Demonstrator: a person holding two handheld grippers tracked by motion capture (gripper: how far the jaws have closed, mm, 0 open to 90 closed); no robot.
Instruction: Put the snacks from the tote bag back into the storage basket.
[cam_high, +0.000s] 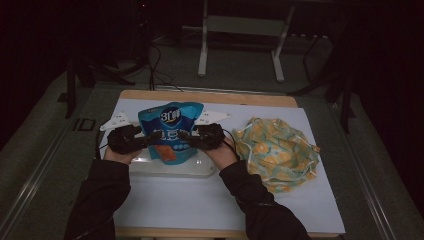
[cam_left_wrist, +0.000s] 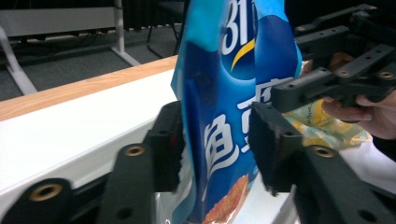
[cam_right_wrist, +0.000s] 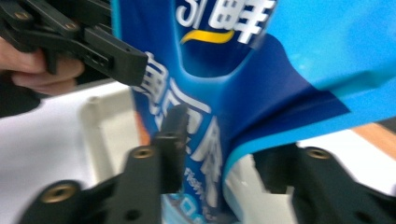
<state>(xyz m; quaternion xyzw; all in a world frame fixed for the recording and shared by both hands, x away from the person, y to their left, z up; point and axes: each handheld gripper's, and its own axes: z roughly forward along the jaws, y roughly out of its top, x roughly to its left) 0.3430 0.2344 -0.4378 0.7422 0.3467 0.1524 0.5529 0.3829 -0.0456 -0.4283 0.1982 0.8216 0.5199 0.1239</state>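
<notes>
Standing upright over white tray (cam_high: 200, 170): blue snack bag (cam_high: 170, 131) | left claw (cam_high: 150, 140): spread around bag, not pinching | right claw (cam_high: 186, 136): spread likewise

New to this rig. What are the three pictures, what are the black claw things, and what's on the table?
No robot arm here: a person holds a hand-operated two-jaw gripper in each hand. The high view looks down from above the person's side of the table; the other two come from cameras riding on each gripper, looking along its black jaws.

The left gripper and right gripper meet at either edge of an upright blue snack bag. In both gripper views the bag sits between the jaws with gaps showing, so they look open rather than clamped.

The bag stands over a pale, shallow tray on the white tabletop. To the person's right lies a crumpled yellow patterned cloth bag.
</notes>
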